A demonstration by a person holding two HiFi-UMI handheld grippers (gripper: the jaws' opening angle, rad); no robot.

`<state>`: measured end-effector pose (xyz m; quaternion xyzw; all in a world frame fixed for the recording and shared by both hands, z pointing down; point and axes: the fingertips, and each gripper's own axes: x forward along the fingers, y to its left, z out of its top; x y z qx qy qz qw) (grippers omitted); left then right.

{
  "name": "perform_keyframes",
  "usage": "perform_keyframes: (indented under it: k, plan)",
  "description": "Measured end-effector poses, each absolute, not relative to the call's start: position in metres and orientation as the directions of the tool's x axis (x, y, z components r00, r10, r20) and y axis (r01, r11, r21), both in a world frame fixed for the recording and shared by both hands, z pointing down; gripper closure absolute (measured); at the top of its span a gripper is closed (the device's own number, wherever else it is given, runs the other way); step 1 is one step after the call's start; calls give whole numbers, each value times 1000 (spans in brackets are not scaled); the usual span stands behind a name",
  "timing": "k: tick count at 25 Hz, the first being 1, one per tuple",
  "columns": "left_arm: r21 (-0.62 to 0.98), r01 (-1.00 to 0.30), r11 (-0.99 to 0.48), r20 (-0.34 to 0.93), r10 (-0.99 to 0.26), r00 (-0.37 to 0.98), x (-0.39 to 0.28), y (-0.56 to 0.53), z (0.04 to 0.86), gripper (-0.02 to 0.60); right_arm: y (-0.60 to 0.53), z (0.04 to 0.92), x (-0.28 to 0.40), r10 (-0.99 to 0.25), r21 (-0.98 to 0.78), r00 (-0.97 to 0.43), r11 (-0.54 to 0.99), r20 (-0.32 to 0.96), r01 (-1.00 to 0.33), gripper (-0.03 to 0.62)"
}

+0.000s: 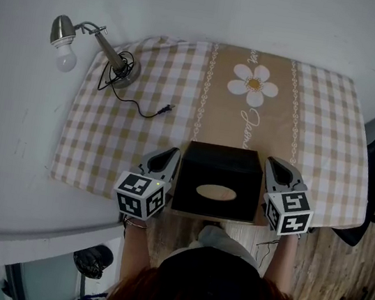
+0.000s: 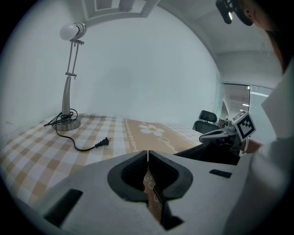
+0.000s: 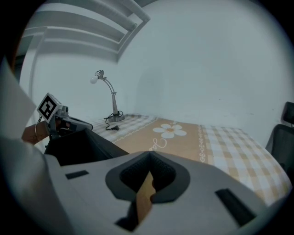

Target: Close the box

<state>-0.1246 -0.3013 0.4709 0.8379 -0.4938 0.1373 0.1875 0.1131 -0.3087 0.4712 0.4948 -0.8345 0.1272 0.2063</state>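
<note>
As we look down from the head view, the black box (image 1: 218, 179) sits at the near edge of the checked cloth (image 1: 317, 131), an oval showing on its top. Both forearms reach up from the bottom of the picture, roughly parallel. The left gripper (image 1: 171, 154) lies just beside the box's left wall and the right gripper (image 1: 275, 165) just beside its right wall. Both noses point away from the person and lean slightly inward. We cannot tell whether either one touches the box. A lamp (image 1: 108, 48) stands at the far left corner, its plug (image 1: 166, 110) loose on the cloth.

Over to the left gripper view: the tips are pressed together. A patterned brown sliver shows in the slot behind them, and we cannot tell what it is. The box (image 2: 216, 153) is off to the right, clear of the jaws.

Now the right gripper view: here too the tips meet, with a plain brown sliver in the slot behind. The box (image 3: 78, 147) lies to the left, outside the jaws.
</note>
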Motion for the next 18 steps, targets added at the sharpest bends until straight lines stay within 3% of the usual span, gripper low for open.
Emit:
perform_keyframes:
  k: [18]
  plan:
    - [236, -852, -467, 497, -696, 519, -119, -305, 499, 552, -309, 513, 106, -655, -86, -476, 535, 587, -841, 576]
